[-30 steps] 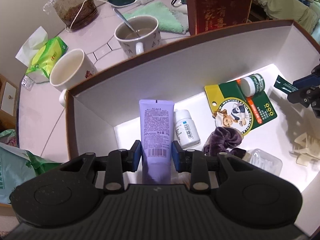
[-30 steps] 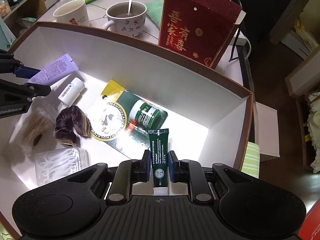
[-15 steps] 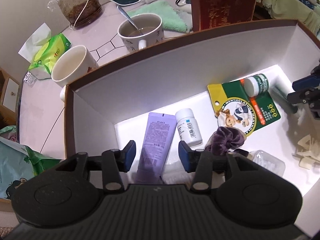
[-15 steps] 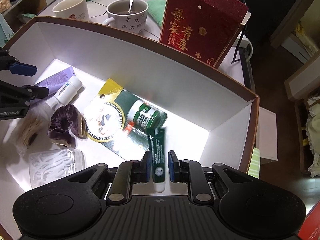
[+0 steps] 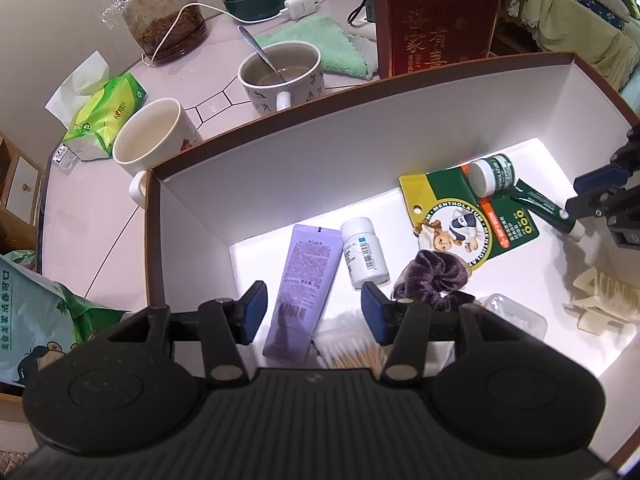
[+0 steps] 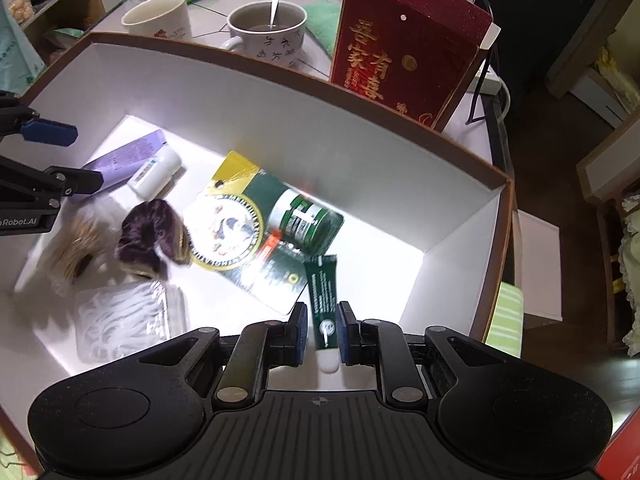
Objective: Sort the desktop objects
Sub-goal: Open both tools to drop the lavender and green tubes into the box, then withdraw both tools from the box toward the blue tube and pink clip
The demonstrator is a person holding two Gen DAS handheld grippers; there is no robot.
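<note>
Left wrist: tool [image 5: 313, 315] agape above box [image 5: 280, 148].

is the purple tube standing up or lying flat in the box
Lying flat. The purple tube rests lengthwise on the floor of the white box, beside the white pill bottle, between the open left gripper's fingers, untouched.

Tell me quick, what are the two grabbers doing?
Left gripper: open, holding nothing; purple tube lies below.
Right gripper: cannot tell whether it grips the green tube.

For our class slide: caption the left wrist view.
Open left tool above a purple tube lying beside a white bottle in a white box.
</note>
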